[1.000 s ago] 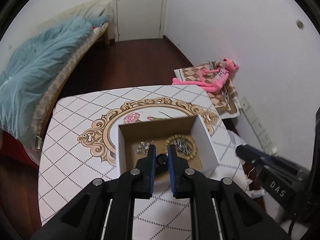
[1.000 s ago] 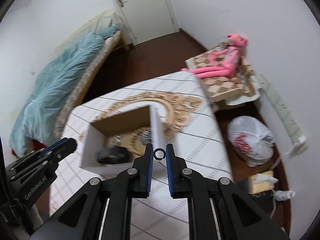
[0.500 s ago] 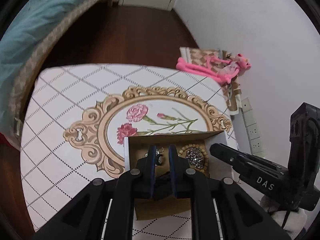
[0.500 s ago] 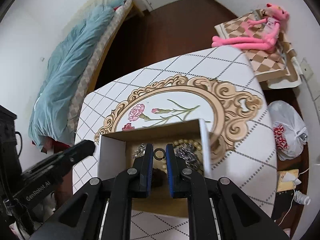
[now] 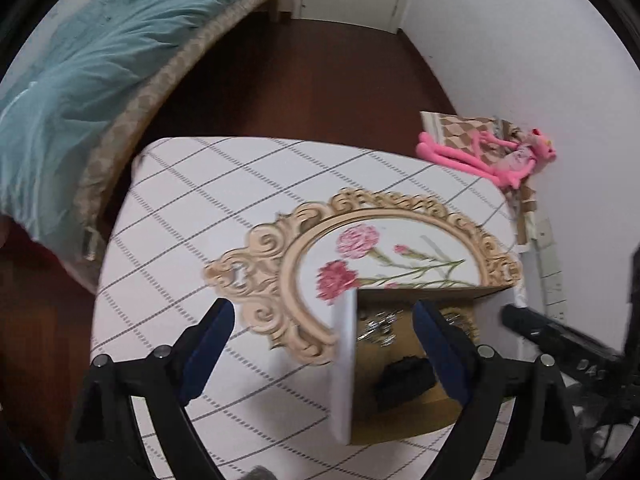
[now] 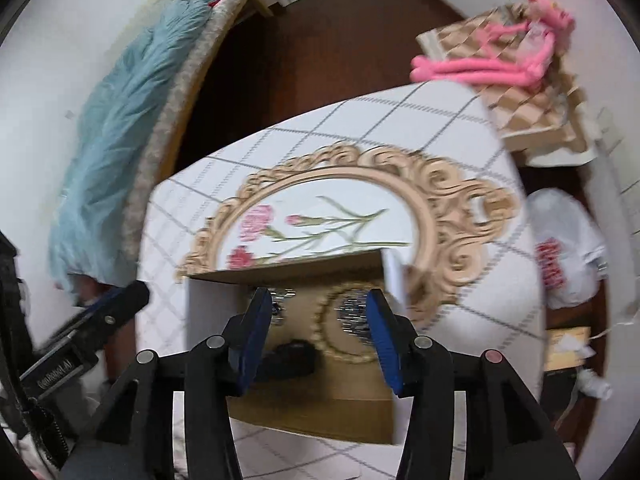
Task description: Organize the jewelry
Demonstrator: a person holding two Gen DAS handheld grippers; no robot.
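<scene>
Opened since half a second ago, both of them: left tool (image 5: 323, 322) and right tool (image 6: 320, 312), each then clenched on a small dark ring, now spread wide with nothing between the blue pads. Swung leftward too, the left view, so that the cardboard box (image 5: 345, 364) now sits under the right-hand finger rather than centred. Blurred with motion, both views.

Dropped into the box, most likely, both rings, though lost to blur and not to be picked out. Lying on the box floor: a dark band-like piece (image 6: 290, 356) toward the near wall, a beaded bracelet (image 6: 324, 330) curled around a silvery cluster (image 6: 354, 312), and a second silvery tangle (image 5: 378, 326) by the far wall. Gathered in one open-topped container, presumably so that loose pieces stay together instead of scattered across the patterned tabletop (image 5: 192, 216).

Poised directly over the open top, the right tool, in keeping with a release from above. Off to the box's left wall, the left tool, apparently done there.

Nearby but idle: pink plush toy (image 6: 504, 66) on the floor by the wall, white plastic bag (image 6: 568, 252) beside the tabletop.
</scene>
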